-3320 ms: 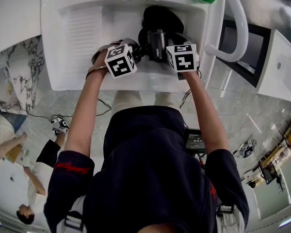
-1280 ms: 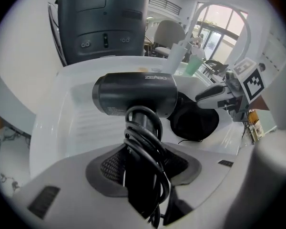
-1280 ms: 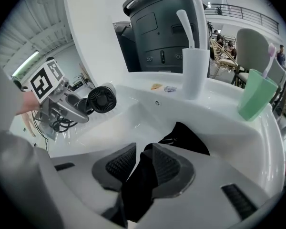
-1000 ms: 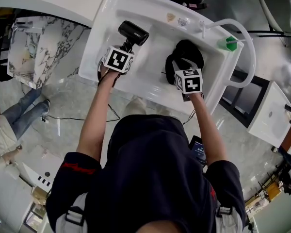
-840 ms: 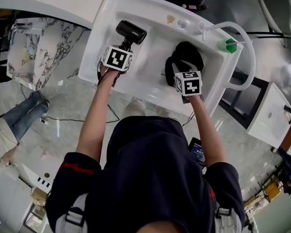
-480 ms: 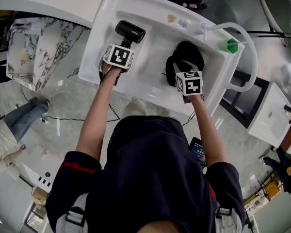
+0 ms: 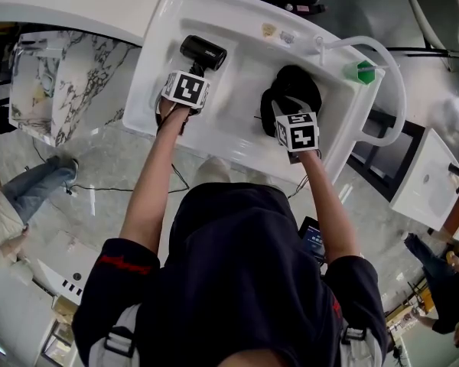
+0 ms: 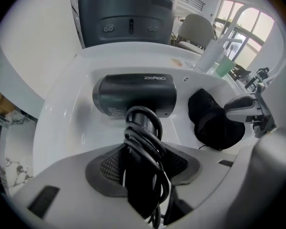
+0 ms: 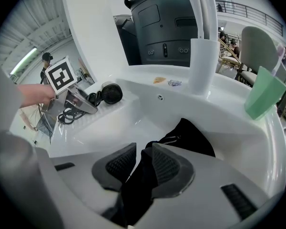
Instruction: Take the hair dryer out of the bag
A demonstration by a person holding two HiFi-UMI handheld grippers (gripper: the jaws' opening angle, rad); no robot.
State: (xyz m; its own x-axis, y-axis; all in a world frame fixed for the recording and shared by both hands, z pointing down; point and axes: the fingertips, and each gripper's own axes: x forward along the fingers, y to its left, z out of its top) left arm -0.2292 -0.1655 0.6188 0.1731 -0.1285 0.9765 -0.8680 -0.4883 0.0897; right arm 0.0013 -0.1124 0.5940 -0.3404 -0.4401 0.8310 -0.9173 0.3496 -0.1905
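Note:
A black hair dryer [image 7: 203,52] is out of the bag, over the left ribbed part of the white basin [image 7: 237,140]. My left gripper [image 7: 193,72] is shut on its handle, which has the cord wound round it [image 8: 144,147]; the barrel [image 8: 136,95] lies crosswise beyond the jaws. Whether it touches the basin I cannot tell. The black fabric bag [image 7: 291,89] lies slumped in the basin's right half. My right gripper [image 7: 288,107] is shut on the bag's near edge [image 9: 143,175], with cloth pinched between the pads [image 9: 168,167].
A green cup [image 9: 264,99] and a white curved spout [image 9: 200,46] stand on the basin's far right rim. A dark machine [image 8: 126,13] rises behind the basin. The basin's front rim runs just below both grippers. People sit on the floor at the left.
The dryer left the bag and went left with my left gripper. Over the last second it sank a little toward the ribbed ledge. My right gripper stayed on the bag.

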